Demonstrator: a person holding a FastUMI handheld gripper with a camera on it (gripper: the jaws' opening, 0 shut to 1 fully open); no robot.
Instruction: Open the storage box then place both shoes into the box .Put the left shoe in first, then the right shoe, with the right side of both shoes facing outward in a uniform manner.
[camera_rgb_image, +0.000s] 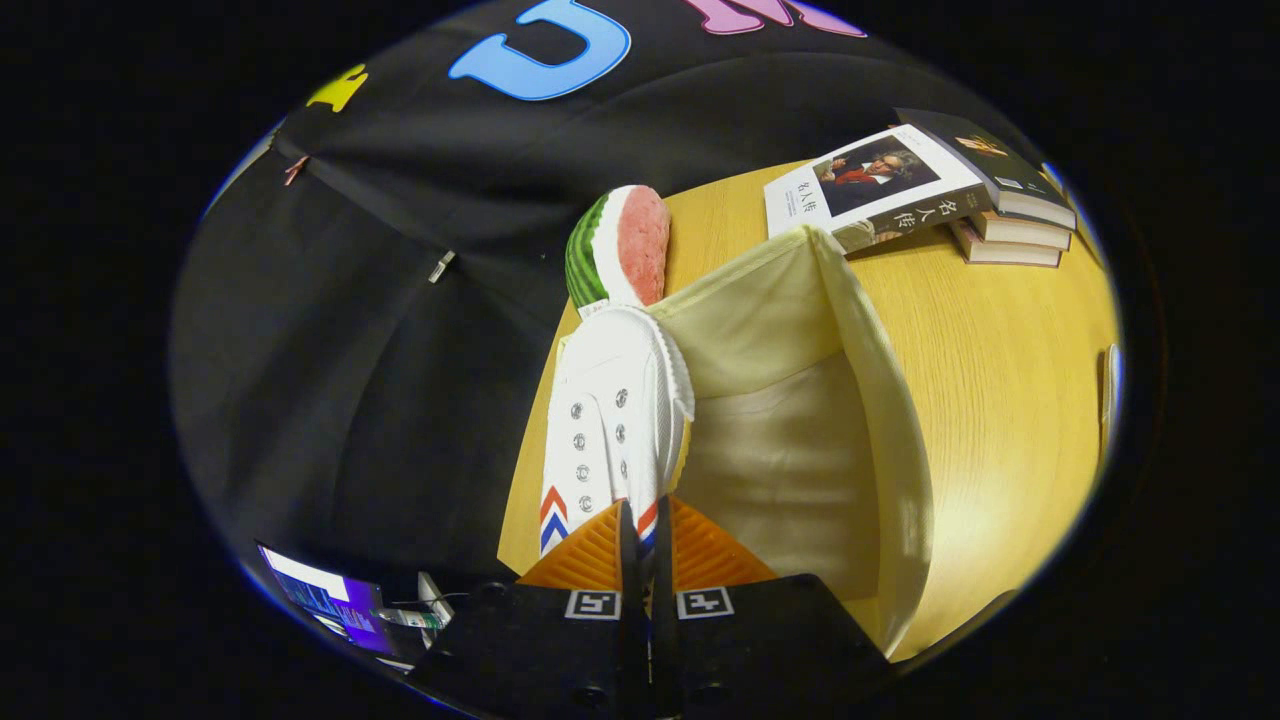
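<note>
The claw (645, 530) is pinched tight on the heel end of a white shoe (612, 400), holding it toe-forward over the open storage box (800, 400) on the worktop (1000, 380), presumably to lower it in.

Shoe (615, 420): white canvas, silver eyelets in two rows, red and blue chevron stripes near the heel, pale yellowish sole edge.
Storage box (800, 400): cream-yellow fabric, plain, inside a shade duller.
Watermelon-slice toy (620, 245): striped green rind, white band, speckled pink-red flesh.
Tabletop (1000, 380): light honey wood grain.
Stack of books (930, 195): top covers white and dark, one with a portrait in red and black.
Claw (645, 530): clamped on the shoe's heel.
</note>
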